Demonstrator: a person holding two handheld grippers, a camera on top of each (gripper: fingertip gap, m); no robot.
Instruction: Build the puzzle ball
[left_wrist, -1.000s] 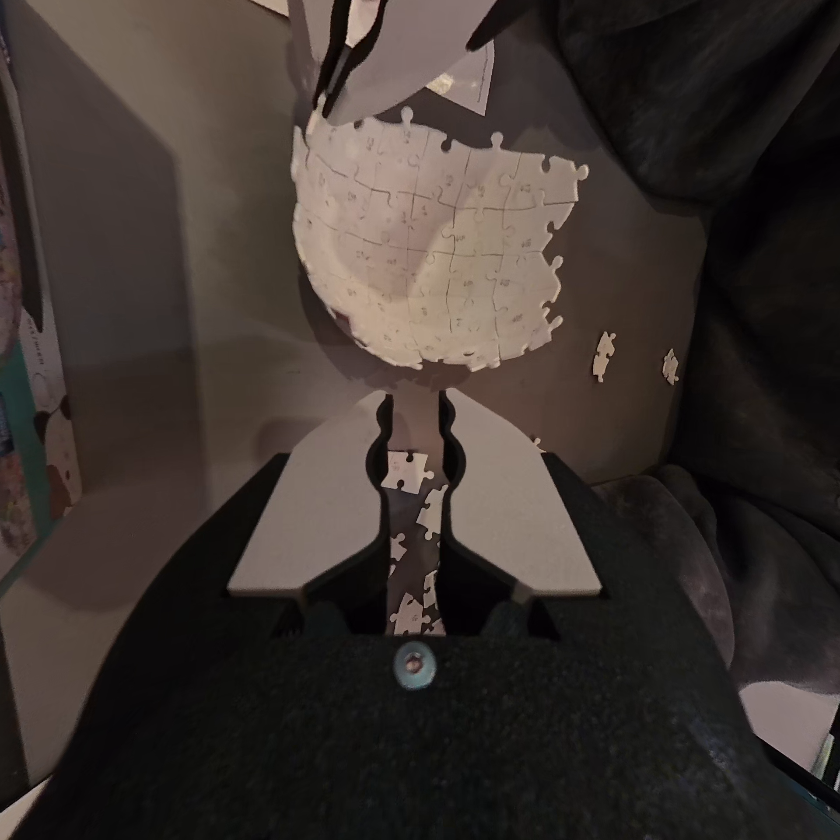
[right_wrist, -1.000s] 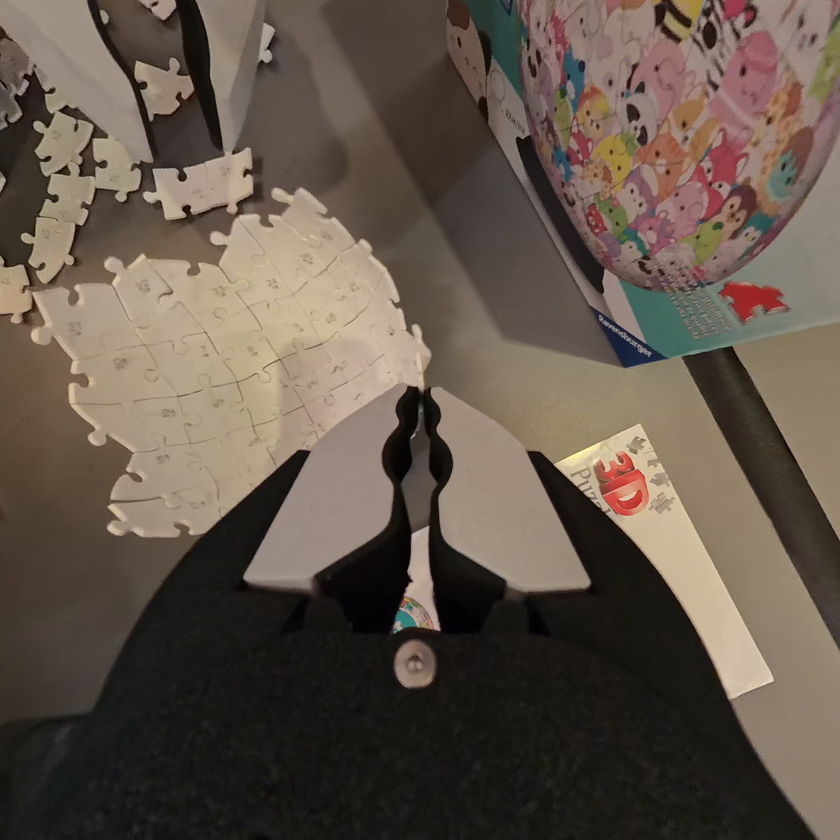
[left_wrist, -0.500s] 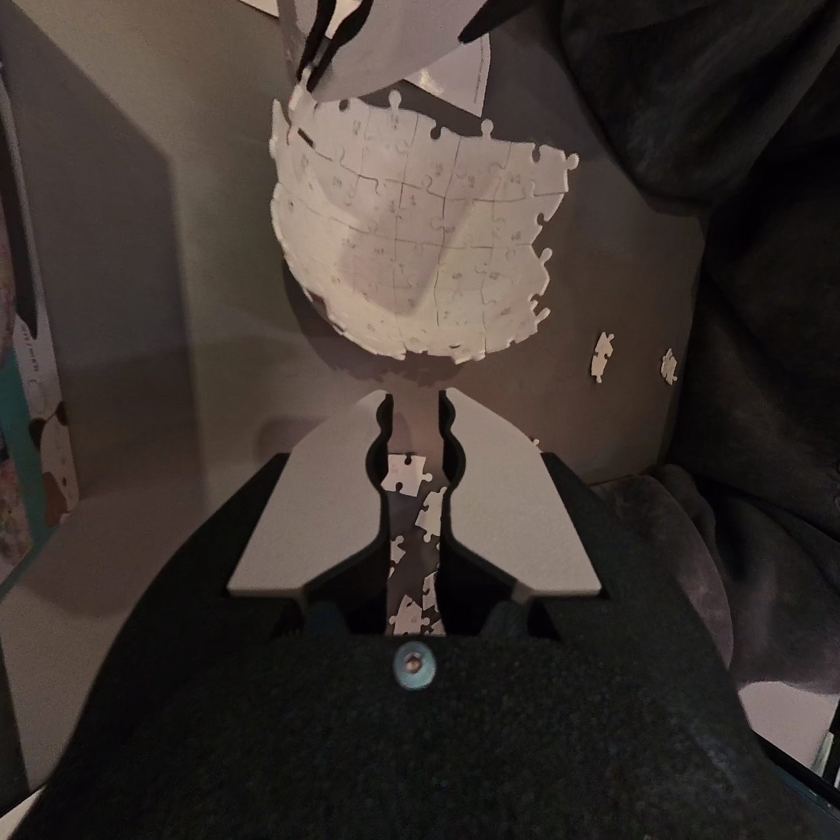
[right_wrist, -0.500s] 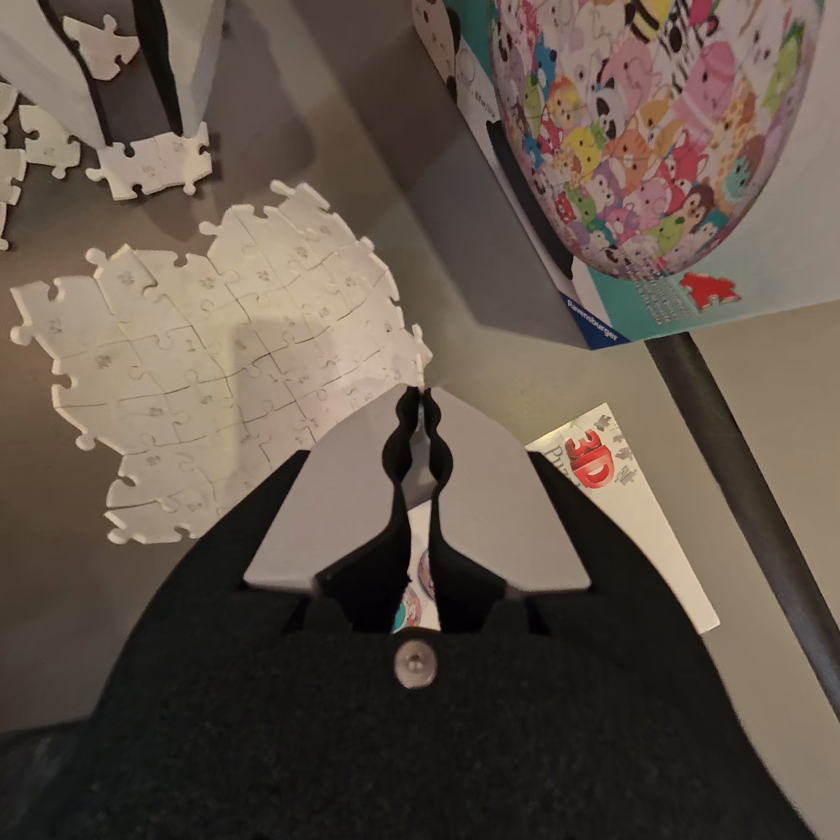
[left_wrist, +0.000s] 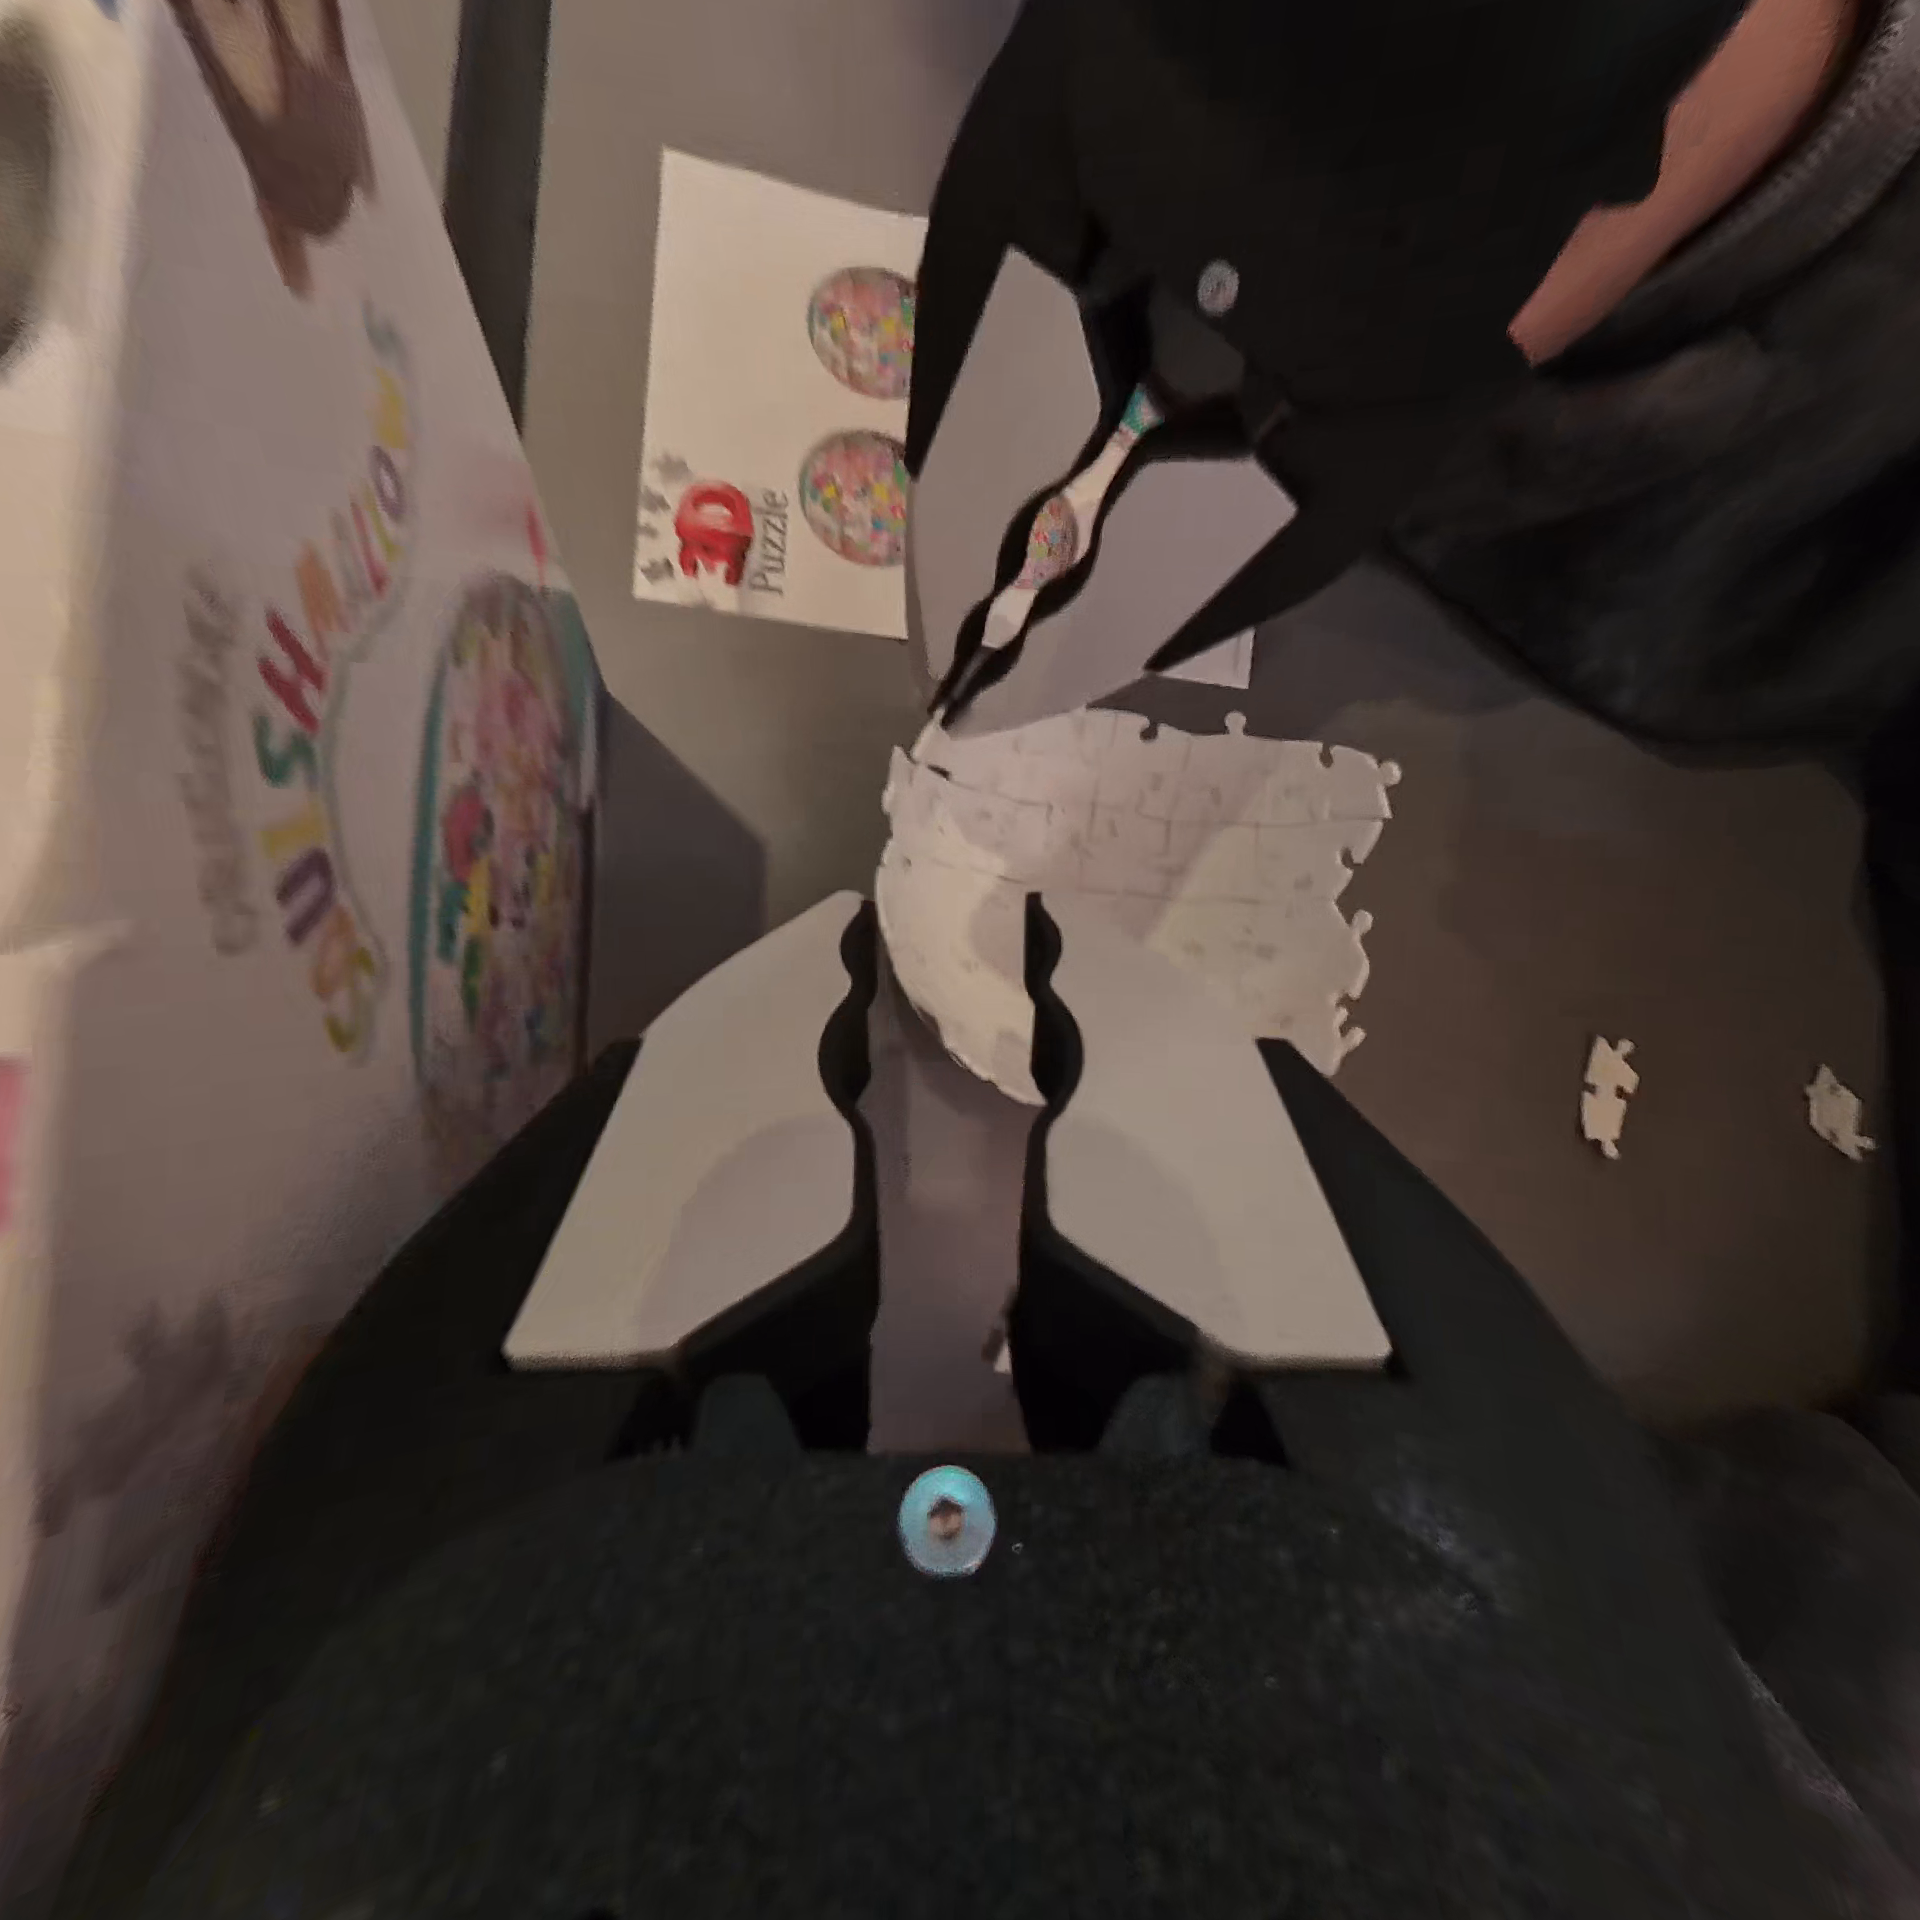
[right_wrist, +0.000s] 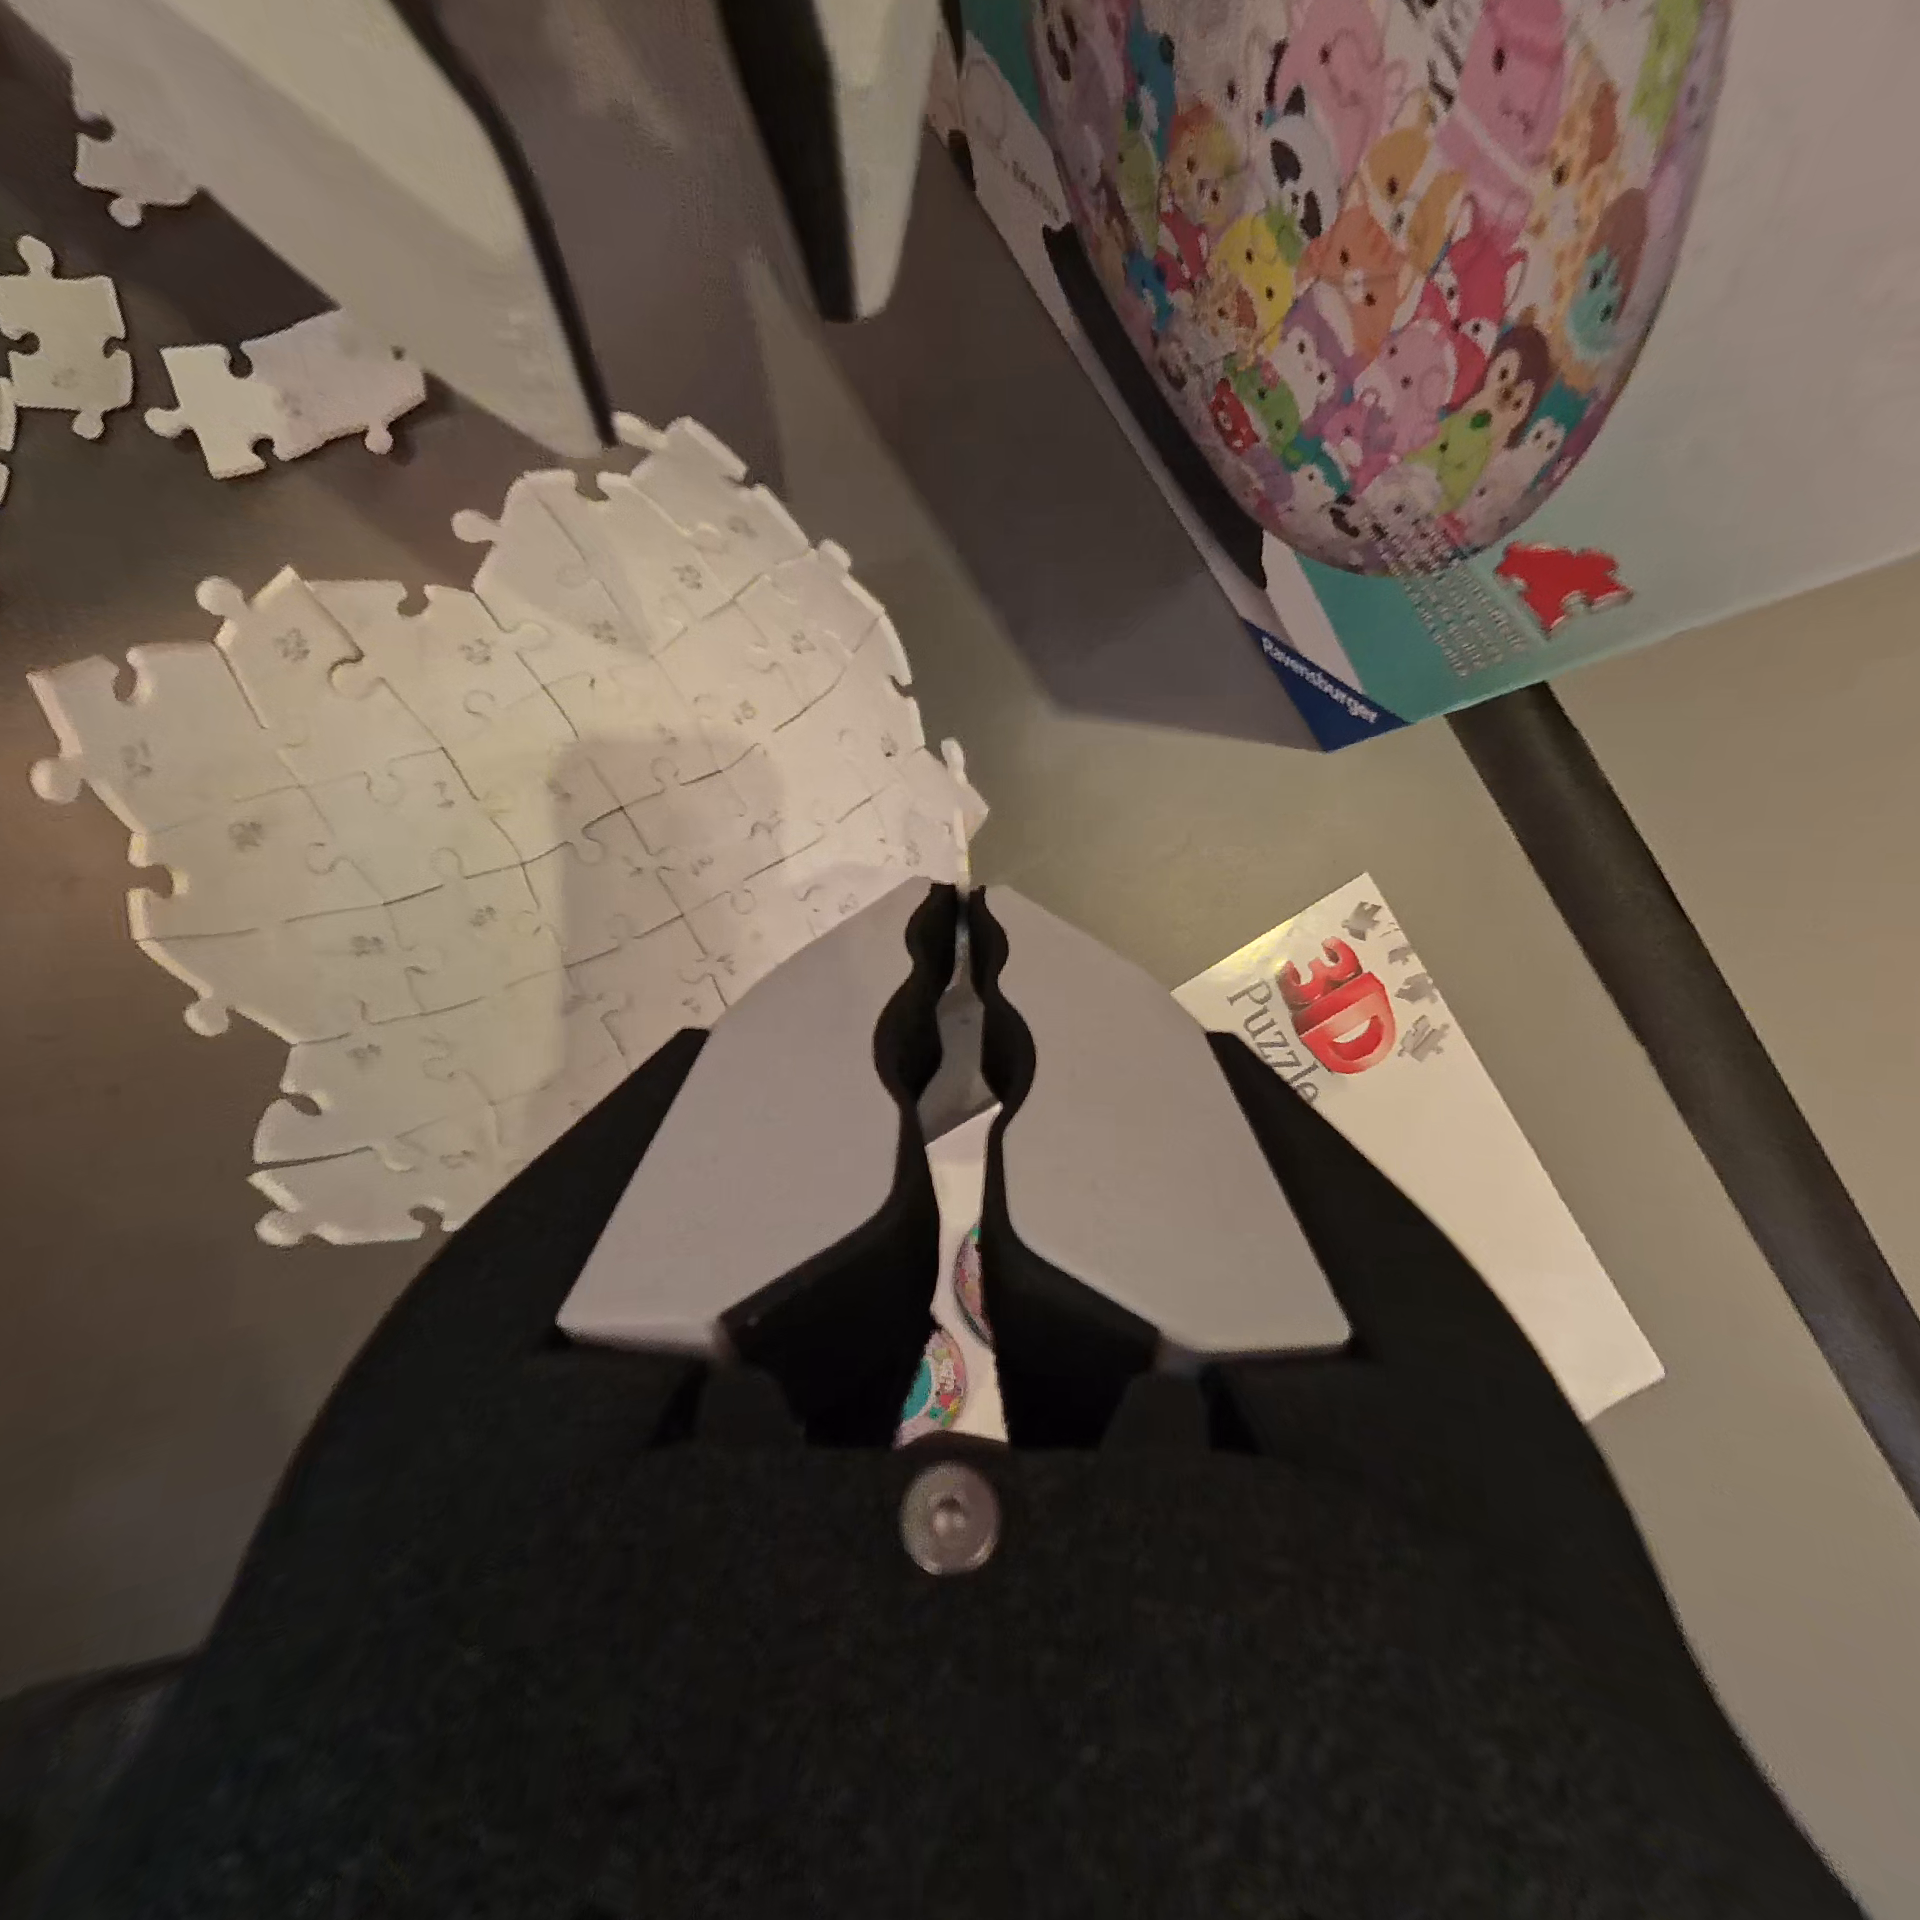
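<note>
Two grippers work one curved shell of joined white puzzle pieces (right_wrist: 499, 831), lying printed side down on the grey table (right_wrist: 1143, 831). Nearest in the right wrist view, the right gripper (right_wrist: 964, 896) has its fingers nearly together, pinching the shell's near edge at the very tips, probably to lift and steady it. An instruction leaflet (right_wrist: 1455, 1143) lies flat beneath and beside those fingers. Beyond the shell, loose pieces (right_wrist: 281, 400) wait near the left gripper's fingers, and the puzzle box (right_wrist: 1455, 312) stands close on the right, limiting room on that side.

In the left wrist view, the left gripper (left_wrist: 951, 925) holds its fingers narrowly parted and empty, the shell's rim showing between their tips; whether they touch it cannot be told. Farther off, two stray pieces (left_wrist: 1605, 1091) lie on bare table to the right, where open space remains. The shell's jagged tabbed border seems liable to flex or separate under an edge grip.
</note>
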